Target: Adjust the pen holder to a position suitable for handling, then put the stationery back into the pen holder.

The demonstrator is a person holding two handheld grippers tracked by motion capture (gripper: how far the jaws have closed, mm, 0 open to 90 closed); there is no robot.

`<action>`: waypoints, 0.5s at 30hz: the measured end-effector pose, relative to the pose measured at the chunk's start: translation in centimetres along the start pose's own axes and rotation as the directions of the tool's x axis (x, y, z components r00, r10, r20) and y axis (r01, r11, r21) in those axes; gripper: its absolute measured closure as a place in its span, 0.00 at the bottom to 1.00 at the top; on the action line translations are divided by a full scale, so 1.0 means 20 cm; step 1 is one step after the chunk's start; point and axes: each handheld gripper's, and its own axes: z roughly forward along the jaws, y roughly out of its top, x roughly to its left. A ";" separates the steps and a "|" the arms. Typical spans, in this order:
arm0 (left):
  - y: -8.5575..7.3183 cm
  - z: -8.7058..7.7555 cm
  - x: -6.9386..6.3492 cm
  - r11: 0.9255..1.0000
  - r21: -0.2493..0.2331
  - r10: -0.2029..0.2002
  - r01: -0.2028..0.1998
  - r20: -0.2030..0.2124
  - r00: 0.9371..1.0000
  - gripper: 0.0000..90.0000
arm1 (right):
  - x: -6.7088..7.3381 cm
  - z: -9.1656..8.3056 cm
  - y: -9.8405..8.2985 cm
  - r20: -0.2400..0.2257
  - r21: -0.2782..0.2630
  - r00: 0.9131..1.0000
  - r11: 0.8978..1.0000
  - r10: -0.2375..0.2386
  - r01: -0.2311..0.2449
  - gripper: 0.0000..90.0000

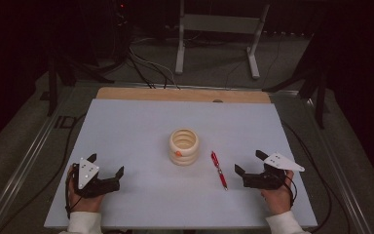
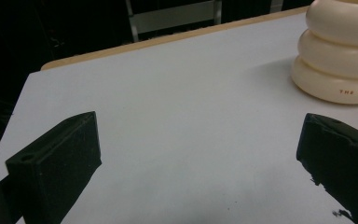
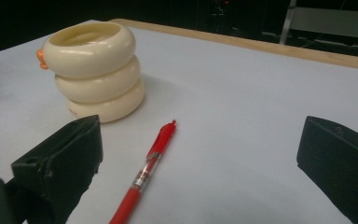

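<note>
Between the right gripper (image 3: 200,154)'s spread, empty jaws lies a red pen (image 3: 145,175); left gripper (image 1: 108,168) likewise agape.

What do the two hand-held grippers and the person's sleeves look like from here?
Each hand-held gripper, left and right, is black with two blocky jaws and carries a grey three-cornered plate with small dark dots on top. A black cable trails from each. The person wears white sleeves.

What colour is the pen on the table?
Red, with a clear middle section; the pen shows best in the right gripper view.
</note>
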 end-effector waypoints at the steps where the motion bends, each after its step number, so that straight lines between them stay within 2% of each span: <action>1: 0.00 0.00 0.00 1.000 0.000 -0.002 0.002 0.000 1.000 0.00 | 0.01 0.00 0.00 -0.006 0.002 1.000 1.000 0.002 -0.002 0.01; 6: 0.00 0.01 0.00 1.000 0.006 -0.006 0.006 0.000 1.000 0.00 | 0.04 0.02 0.02 -0.027 0.034 1.000 0.999 -0.011 0.012 0.01; 9: -0.01 0.01 0.00 1.000 0.010 -0.006 0.006 -0.002 1.000 0.00 | 0.07 0.06 0.06 -0.038 0.069 0.999 0.998 -0.010 0.013 0.09; 11: -0.01 0.01 0.00 1.000 0.010 -0.006 0.006 -0.002 1.000 0.00 | 0.07 0.06 0.06 -0.033 0.070 0.999 0.998 -0.009 0.011 0.12; 12: -0.01 0.01 0.00 1.000 0.012 -0.008 0.008 -0.003 1.000 0.00 | 0.08 0.07 0.07 -0.021 0.074 1.000 0.997 -0.008 0.010 0.16; 13: -0.01 0.01 0.00 1.000 0.013 -0.009 0.009 -0.003 1.000 0.00 | 0.09 0.10 0.10 -0.006 0.098 1.000 0.995 0.008 -0.008 0.22; 14: -0.01 0.01 0.00 1.000 0.013 -0.009 0.009 -0.003 1.000 0.00 | 0.09 0.10 0.10 -0.006 0.098 1.000 0.995 0.008 -0.008 0.22; 15: -0.01 0.01 0.00 1.000 0.015 -0.007 0.007 -0.004 1.000 0.00 | 0.08 0.12 0.11 -0.015 0.102 1.000 0.995 0.019 -0.017 0.26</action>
